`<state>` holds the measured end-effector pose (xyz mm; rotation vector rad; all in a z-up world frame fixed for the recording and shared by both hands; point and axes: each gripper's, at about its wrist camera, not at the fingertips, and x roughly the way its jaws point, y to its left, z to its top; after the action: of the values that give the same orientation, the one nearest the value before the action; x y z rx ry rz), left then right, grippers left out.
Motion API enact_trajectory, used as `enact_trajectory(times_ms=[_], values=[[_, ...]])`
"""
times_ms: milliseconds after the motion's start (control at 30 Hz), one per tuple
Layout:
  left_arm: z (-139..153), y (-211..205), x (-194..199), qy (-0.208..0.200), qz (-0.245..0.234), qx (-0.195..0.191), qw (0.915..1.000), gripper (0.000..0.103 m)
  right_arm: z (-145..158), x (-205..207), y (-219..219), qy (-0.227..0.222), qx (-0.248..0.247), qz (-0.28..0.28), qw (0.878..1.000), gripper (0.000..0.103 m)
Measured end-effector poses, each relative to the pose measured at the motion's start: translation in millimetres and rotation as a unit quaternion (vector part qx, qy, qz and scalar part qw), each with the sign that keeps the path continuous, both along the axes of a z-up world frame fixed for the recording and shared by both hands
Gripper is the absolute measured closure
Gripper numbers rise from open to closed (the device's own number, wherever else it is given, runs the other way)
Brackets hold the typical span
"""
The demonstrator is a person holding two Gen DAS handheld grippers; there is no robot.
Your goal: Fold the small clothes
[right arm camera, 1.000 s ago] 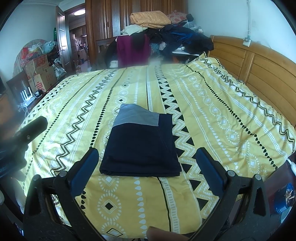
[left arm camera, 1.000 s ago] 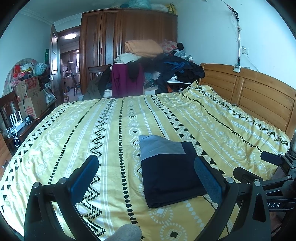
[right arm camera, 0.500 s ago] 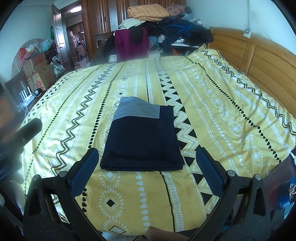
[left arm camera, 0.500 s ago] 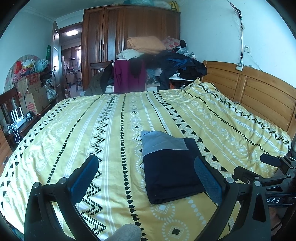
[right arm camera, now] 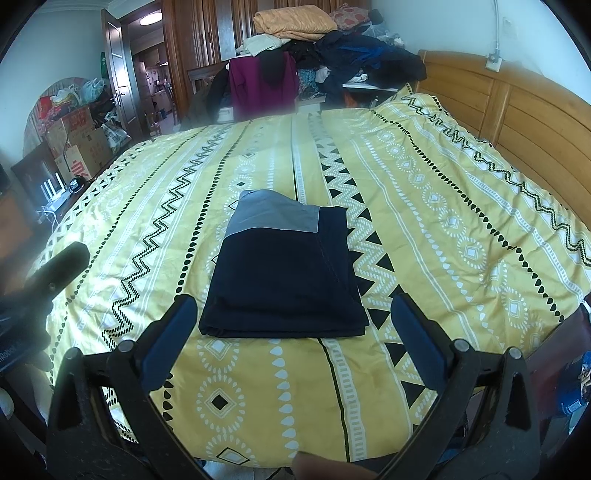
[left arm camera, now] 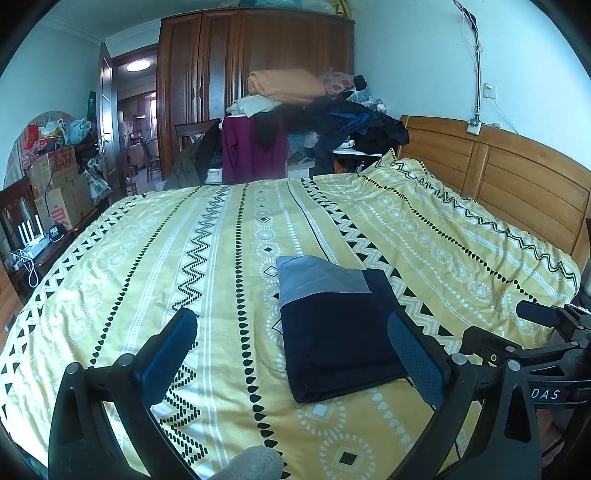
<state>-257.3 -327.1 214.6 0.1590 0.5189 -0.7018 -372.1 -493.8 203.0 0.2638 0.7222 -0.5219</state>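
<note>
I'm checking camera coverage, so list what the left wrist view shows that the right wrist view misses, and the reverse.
Only the left wrist view shows the right gripper's black body at its right edge and the top of the wardrobe.

Only the right wrist view shows the left gripper's blurred body at its left edge.

Both show the folded dark garment lying flat on the yellow bedspread, the clothes pile, and open, empty jaws on the left gripper and right gripper.
</note>
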Motion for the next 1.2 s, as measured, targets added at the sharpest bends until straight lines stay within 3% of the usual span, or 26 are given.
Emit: enact_trajectory(times_ms=[1200], values=[[-6.5, -2.5, 6.0, 0.018, -0.005, -0.004, 0.9998, 0.000, 3.5, 4.4, -1.6, -0.010, 0.002, 0.013, 1.000, 0.000]])
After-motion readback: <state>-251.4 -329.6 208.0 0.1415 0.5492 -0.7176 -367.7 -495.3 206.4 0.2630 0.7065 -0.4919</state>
